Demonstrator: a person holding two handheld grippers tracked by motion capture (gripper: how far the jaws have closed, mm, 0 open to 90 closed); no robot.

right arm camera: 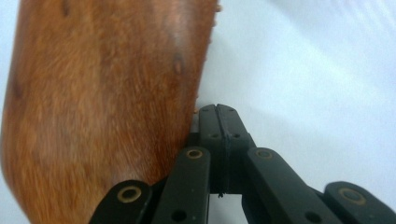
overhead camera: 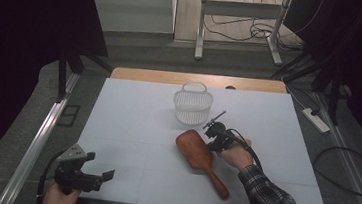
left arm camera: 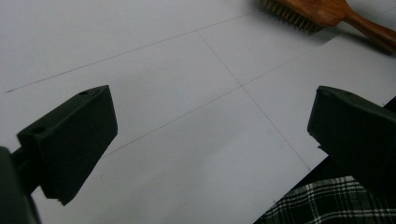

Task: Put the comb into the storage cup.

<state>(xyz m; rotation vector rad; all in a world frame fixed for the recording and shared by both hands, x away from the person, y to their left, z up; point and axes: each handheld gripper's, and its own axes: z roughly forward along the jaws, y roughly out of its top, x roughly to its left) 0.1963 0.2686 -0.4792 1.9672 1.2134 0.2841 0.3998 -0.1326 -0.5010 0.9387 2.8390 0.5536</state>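
High view: wooden brush lies back-up on the white table, centre-right. Long axis runs diagonal: head far-left, handle toward near-right. Right gripper sits just right of the head, at its far-right edge, looks in contact. Left gripper at the near-left corner, well apart from the brush. So right hand is the nearer one by a lot. White basket stands just beyond the brush head, slightly left of the right gripper.

Left gripper view: jaws spread wide, nothing between them, bare table underneath. Brush shows at the top right, bristle side facing the table, far off.

Right gripper view: jaws pressed flat together, nothing clamped. Closed tips sit right against the bristle-side edge of the brush, which lies to their left, wooden back filling that side.

My read: closed right jaws are set as a pusher on the head's side edge. A sideways shove there would swing the head left around the handle, not slide it straight. Basket is the likely target, can't confirm.
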